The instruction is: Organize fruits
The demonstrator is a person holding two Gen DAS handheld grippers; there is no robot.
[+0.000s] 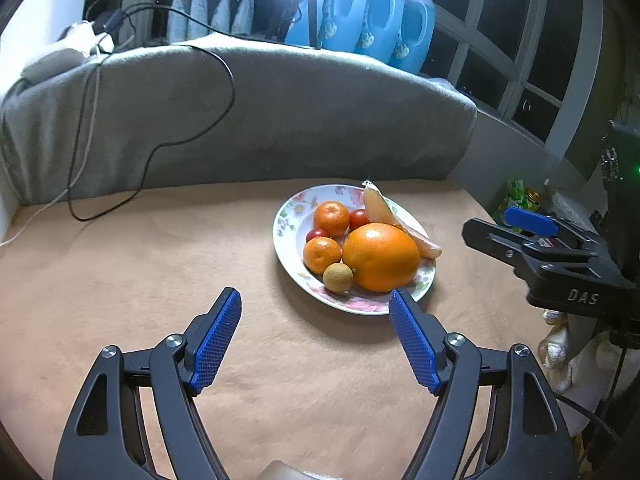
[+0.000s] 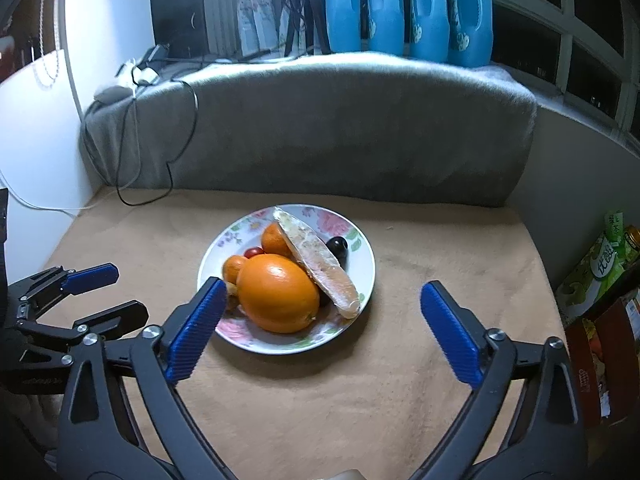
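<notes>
Tan cloth [image 1: 160, 280] covers the work surface; a grey blanket [image 1: 280, 120] is banked behind it at 12 o'clock.

Floral plate [image 2: 360, 252] sits on the cloth, all fruit on it. Seen from the right wrist, the plate lies between the two gripper tips, shifted toward 10 o'clock.

Right gripper [image 2: 322, 300]: jaws spread wide, nothing between the pads; its left pad overlaps the plate's 8 o'clock rim in this view, contact not determinable.

Left gripper [image 1: 314, 304]: jaws apart, empty. Plate at 1 o'clock from it; its right pad tip sits just at the plate's near rim.

Plate contents, by size:
- large orange [image 1: 380, 258], near side.
- pale pomelo wedge [image 2: 320, 264], leaning across at 1 o'clock of the orange.
- two mandarins [image 1: 331, 218], far-left.
- brown longan [image 1: 338, 277], touching the orange.
- cherry tomatoes [image 1: 359, 219].
- one dark round fruit [image 2: 337, 246], far-right.
</notes>
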